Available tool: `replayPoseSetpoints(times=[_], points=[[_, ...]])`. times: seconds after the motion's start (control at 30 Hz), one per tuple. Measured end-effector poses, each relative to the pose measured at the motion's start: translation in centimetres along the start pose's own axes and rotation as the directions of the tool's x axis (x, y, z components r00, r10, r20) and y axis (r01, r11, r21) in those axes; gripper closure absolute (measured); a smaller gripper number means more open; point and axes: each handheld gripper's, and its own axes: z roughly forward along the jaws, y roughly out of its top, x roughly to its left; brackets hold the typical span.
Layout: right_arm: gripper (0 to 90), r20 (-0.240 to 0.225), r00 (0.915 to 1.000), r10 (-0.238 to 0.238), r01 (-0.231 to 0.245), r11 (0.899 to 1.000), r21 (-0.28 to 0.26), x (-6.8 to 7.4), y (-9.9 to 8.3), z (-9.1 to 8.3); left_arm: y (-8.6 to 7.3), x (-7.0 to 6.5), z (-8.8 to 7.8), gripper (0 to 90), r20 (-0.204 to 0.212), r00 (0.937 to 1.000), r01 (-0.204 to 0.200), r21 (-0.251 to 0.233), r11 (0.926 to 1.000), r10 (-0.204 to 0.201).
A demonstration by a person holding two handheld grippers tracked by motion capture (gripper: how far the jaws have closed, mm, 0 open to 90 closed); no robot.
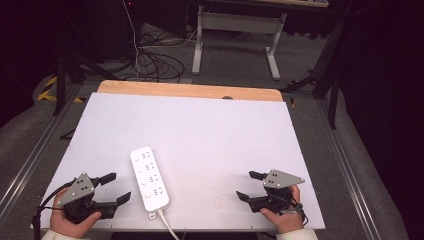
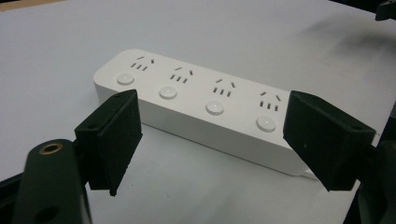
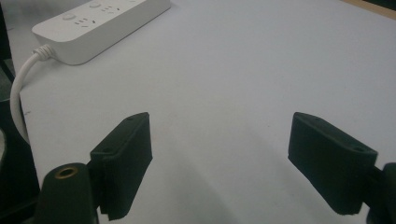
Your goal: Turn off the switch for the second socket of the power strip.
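- Black jaws of the left tongs fill the foreground of the left gripper view, standing wide apart with nothing between them; the white power strip lies just beyond, untouched.
- Left gripper view shows the strip's top in detail: four socket groups in a row, each with a round white button beside it.
- Right tongs are likewise spread open and empty in the right gripper view, over bare white surface; the power strip sits well apart at the upper left, its white cord curving off the near end.
- From the high view, the power strip lies near the front edge of the surface, left of centre, with the cord running off that edge.
- Left tongs sit just beside the strip near the front left corner; right tongs rest near the front right corner, each held in a hand.
- Behind the strip and between the tongs, the white sheet is open; a wooden edge shows along the far side.
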Motion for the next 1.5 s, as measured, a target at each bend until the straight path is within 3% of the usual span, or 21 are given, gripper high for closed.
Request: replayPoseSetpoints(times=[0.53, 0.7, 0.8, 1.07, 1.17, 1.4, 1.5], points=[[25.3, -0.002, 1.0, -0.003, 0.003, 1.0, 0.0, 0.0, -0.1, -0.1, 0.3, -0.1, -0.5, 21.5, -0.017, 0.9987, -0.048, 0.022, 0.9986, 0.048], [26.1, -0.014, 0.9999, 0.0, 0.0, 1.0, 0.001, 0.0, -0.1, 0.0, 0.4, -0.2, -0.6, 22.6, -0.02, 0.9996, -0.019, 0.032, 0.9993, 0.019], [26.4, -0.016, 0.9998, -0.006, 0.006, 1.0, 0.011, 0.1, -0.1, 0.1, 0.6, -0.2, -0.7, 23.2, -0.001, 1.0, -0.006, 0.017, 0.9998, 0.006], [26.9, -0.023, 0.9997, 0.001, -0.001, 1.0, 0.009, -0.1, -0.1, 0.1, 1.1, -0.2, -0.9, 25.7, -0.005, 0.9992, -0.038, 0.025, 0.999, 0.038], [27.4, -0.027, 0.9996, 0.002, -0.001, 1.0, 0.01, 0.0, -0.2, 0.2, 1.6, -0.3, -0.7, 26.7, 0.007, 0.9999, -0.016, 0.036, 0.9992, 0.016], [27.8, -0.041, 0.9991, -0.004, 0.006, 1.0, 0.028, 0.3, -0.1, 0.7, 2.7, -0.6, 0.0, 27.4, 0.037, 0.9991, -0.021, 0.04, 0.999, 0.019], [27.8, -0.044, 0.999, -0.003, 0.005, 1.0, 0.029, 0.3, -0.1, 0.7, 3.1, -0.7, 0.1, 28.0, 0.036, 0.9986, -0.04, 0.042, 0.9984, 0.038]])
